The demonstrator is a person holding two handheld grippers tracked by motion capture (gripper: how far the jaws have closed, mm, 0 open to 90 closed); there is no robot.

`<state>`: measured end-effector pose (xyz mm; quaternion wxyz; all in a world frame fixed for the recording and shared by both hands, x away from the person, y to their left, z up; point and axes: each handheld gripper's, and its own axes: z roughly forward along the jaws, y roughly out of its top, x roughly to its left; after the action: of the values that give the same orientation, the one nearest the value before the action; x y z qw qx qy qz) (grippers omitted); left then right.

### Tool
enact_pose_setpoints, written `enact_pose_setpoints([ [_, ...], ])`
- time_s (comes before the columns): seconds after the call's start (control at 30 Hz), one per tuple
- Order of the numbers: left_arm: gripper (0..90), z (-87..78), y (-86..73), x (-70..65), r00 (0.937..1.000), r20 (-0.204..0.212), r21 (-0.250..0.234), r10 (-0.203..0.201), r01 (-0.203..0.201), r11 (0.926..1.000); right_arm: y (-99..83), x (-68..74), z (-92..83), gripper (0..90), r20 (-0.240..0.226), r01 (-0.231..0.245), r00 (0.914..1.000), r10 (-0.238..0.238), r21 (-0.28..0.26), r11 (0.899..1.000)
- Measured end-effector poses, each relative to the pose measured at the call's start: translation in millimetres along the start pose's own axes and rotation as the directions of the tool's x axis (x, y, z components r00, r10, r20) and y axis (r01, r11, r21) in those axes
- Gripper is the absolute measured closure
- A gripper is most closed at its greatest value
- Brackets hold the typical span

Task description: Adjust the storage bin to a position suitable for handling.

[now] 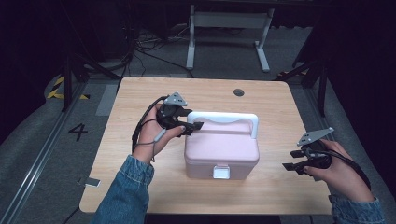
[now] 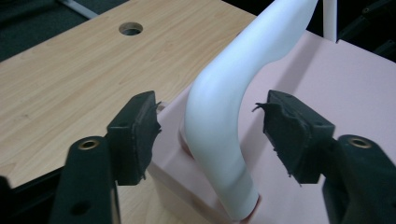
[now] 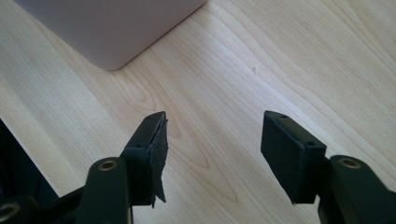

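Note:
A pink box (image 1: 224, 154) with a white handle (image 1: 229, 116) and a white front latch (image 1: 221, 172) stands in the middle of the table. My left gripper (image 1: 195, 124) is at the box's left rear corner, open, its jaws on either side of the handle's left end (image 2: 219, 121) without touching it. To the right of the box, my right gripper (image 1: 290, 160) hovers open over bare wood, nothing between its fingers. A corner of the pink box (image 3: 112, 28) appears ahead of it in the right gripper view.
The wooden table (image 1: 140, 154) has a round cable hole (image 1: 238, 92) near its far edge, also seen as the hole (image 2: 130, 29) in the left gripper view. A small grey object (image 1: 92, 182) lies at the front left edge. A white desk frame (image 1: 229, 28) stands beyond the table.

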<state>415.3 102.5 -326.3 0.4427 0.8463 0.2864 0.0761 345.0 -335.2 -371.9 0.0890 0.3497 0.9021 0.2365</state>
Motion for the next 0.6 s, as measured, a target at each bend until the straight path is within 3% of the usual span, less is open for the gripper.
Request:
enact_pose_setpoints([
  [0.17,48.0,5.1,-2.0,0.2,0.9998,0.017,0.019,-0.005,0.005,0.9998,-0.2,0.3,1.0,43.8,0.01,0.004,0.9999,-0.004,0.0,1.0],
  [0.3,65.6,5.3,-0.8,-2.6,0.9997,0.024,0.048,-0.004,0.003,0.9989,0.9,1.3,1.0,46.3,0.011,0.005,0.9999,-0.005,-0.001,1.0],
  [0.43,72.3,3.2,1.2,-5.5,1.0,0.004,0.04,-0.007,0.007,0.9992,1.1,2.4,0.8,48.8,0.003,-0.006,1.0,0.006,-0.002,1.0],
  [0.6,75.5,-1.1,3.4,-4.0,0.997,0.072,0.019,-0.029,0.028,0.9994,2.6,2.8,-0.7,53.9,-0.024,-0.012,0.9997,0.011,-0.04,0.999],
])
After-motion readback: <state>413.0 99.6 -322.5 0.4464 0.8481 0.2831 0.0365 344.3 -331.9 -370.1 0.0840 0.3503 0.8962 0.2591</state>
